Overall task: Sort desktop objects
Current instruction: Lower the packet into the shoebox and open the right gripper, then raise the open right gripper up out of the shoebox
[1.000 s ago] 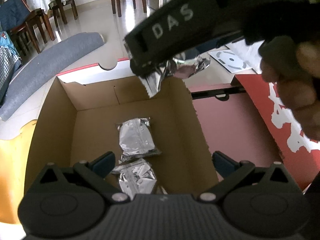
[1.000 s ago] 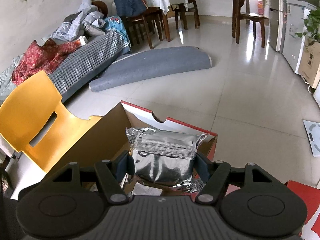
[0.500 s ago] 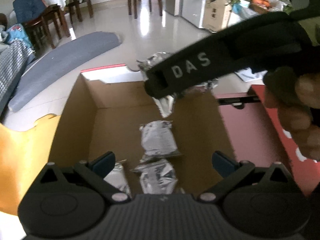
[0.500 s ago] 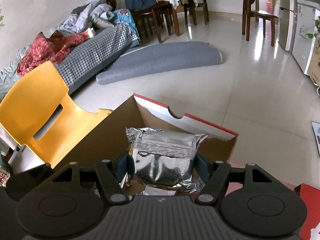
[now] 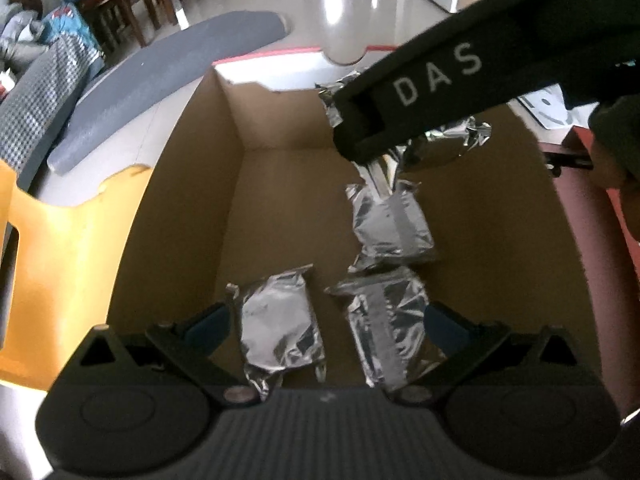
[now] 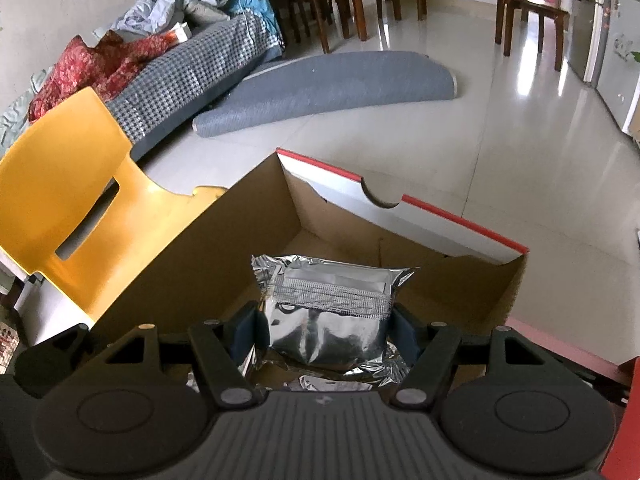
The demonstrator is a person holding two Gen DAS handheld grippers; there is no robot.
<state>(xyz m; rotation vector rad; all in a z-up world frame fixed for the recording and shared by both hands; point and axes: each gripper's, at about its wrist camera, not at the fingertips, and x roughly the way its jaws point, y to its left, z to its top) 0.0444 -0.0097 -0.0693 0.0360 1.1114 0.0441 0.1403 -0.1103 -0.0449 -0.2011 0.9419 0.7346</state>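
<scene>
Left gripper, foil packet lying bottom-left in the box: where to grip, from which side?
Grip the foil packet across its plump middle, descending from straight above. It lies flat on the cardboard box floor, long axis running away from the left gripper, whose open jaws already roughly straddle it. Avoid the crimped ends: thin and likely slippery.

Glossy pale tiled floor reflects daylight. A yellow plastic chair stands left of the tongs; beyond them lie a grey mat, a checked sofa and wooden dining chairs.
</scene>
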